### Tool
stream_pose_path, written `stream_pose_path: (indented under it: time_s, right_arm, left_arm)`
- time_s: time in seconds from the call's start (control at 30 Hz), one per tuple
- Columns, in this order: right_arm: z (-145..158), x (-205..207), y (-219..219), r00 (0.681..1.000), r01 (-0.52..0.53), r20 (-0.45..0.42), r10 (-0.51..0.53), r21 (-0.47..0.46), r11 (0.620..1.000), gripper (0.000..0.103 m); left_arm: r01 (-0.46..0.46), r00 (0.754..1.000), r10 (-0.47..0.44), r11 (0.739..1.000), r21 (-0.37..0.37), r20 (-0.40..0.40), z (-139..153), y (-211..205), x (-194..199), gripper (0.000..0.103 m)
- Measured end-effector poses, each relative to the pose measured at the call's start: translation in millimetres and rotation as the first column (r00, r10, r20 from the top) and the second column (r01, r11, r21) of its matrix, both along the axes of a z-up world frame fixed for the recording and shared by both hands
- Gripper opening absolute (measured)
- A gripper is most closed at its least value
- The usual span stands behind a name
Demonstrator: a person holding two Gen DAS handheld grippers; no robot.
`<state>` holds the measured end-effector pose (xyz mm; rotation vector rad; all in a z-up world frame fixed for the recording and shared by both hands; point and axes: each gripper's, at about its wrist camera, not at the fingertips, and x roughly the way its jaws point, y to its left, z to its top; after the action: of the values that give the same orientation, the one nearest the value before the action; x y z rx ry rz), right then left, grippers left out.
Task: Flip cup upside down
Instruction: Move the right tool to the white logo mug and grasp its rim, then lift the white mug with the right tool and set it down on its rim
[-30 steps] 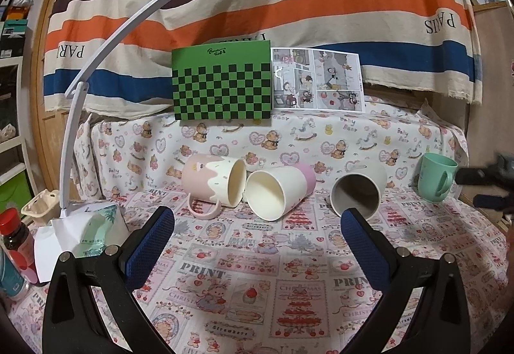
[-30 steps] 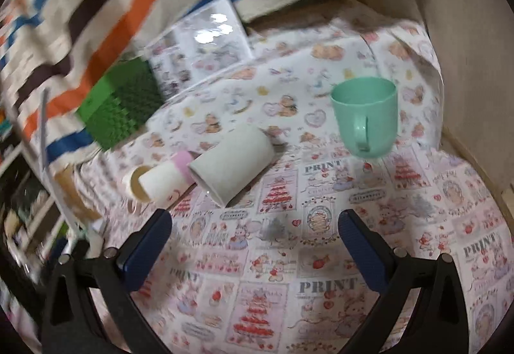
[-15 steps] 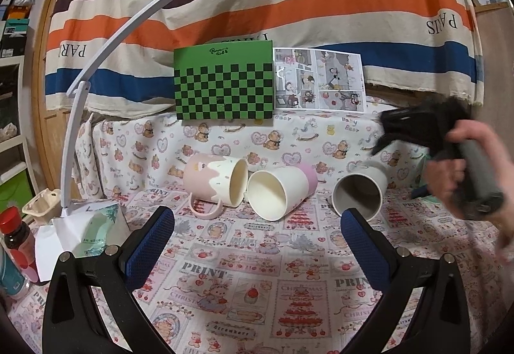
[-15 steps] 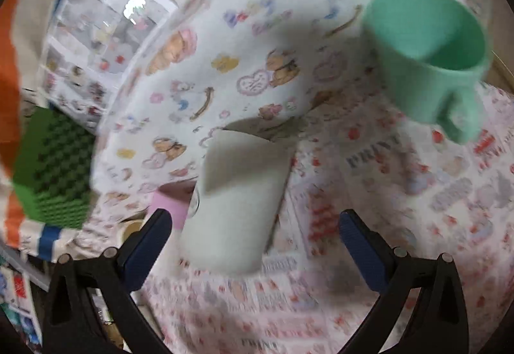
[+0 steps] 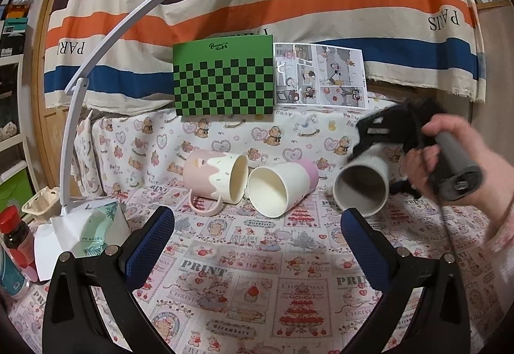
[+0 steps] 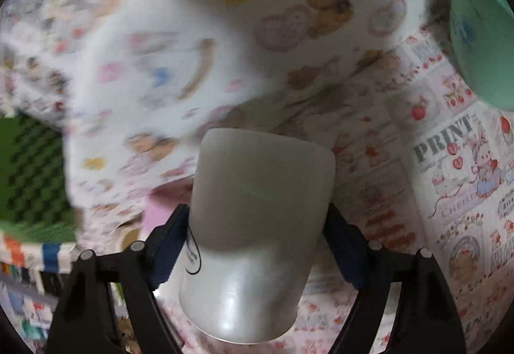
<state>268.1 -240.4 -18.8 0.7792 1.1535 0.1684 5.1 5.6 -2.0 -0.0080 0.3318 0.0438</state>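
A grey-white cup (image 5: 361, 184) lies on its side on the printed cloth, mouth toward the left wrist camera. It fills the middle of the right wrist view (image 6: 257, 225). My right gripper (image 6: 257, 245) comes down from above with a finger on each side of this cup; the pads look close to its walls, and contact is not clear. A hand holds that gripper (image 5: 379, 142). My left gripper (image 5: 257, 245) is open and empty, hovering low in front of the cups.
A pink mug (image 5: 215, 177) and a cream cup with a pink base (image 5: 279, 190) lie on their sides left of the grey cup. A green cup (image 6: 478, 20) stands at the right. A lamp arm (image 5: 83, 78), tissue pack (image 5: 93, 225) and bottles (image 5: 16, 238) are at the left.
My right gripper has swung in from the right, past the green cup, and dropped around the grey cup. The left gripper has stayed put.
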Motion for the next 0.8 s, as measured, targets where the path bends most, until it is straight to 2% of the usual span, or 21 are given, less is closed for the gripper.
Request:
stream_pose_path:
  time_s: [0.13, 0.23, 0.33, 0.5, 0.63, 0.8]
  right_arm:
    - [30.4, -31.6, 2.5, 0.989, -0.116, 0.081, 0.122, -0.079, 0.990, 0.080]
    - [36.7, -58.2, 6.0, 0.969, -0.216, 0.101, 0.223, -0.078, 0.973, 0.080]
    - [25.7, -93.9, 9.5, 0.952, -0.291, 0.083, 0.296, -0.067, 0.954, 0.080]
    - [10.2, -113.4, 6.8, 0.920, -0.385, 0.039, 0.390, -0.095, 0.918, 0.080]
    - [-10.8, -116.1, 9.1, 0.903, -0.428, 0.018, 0.430, -0.060, 0.902, 0.080]
    - [-23.3, -115.7, 13.7, 0.890, -0.455, -0.009, 0.456, -0.093, 0.886, 0.080]
  left_arm:
    - [-0.024, 1.000, 0.024, 1.000, -0.005, -0.006, 0.1, 1.2, 0.8, 0.103]
    - [-0.018, 1.000, 0.018, 1.000, -0.007, -0.012, -0.1, 1.6, 1.9, 0.103]
    - [-0.017, 1.000, 0.017, 1.000, -0.010, -0.014, -0.4, 2.3, 3.0, 0.103]
    - [-0.019, 0.998, 0.017, 0.999, -0.040, -0.061, -2.8, 8.6, 11.9, 0.103]
    - [-0.021, 0.996, 0.014, 0.997, -0.075, -0.085, -5.5, 15.3, 16.3, 0.103]
    - [0.009, 0.996, -0.016, 0.997, -0.078, -0.086, -6.3, 15.1, 17.9, 0.103]
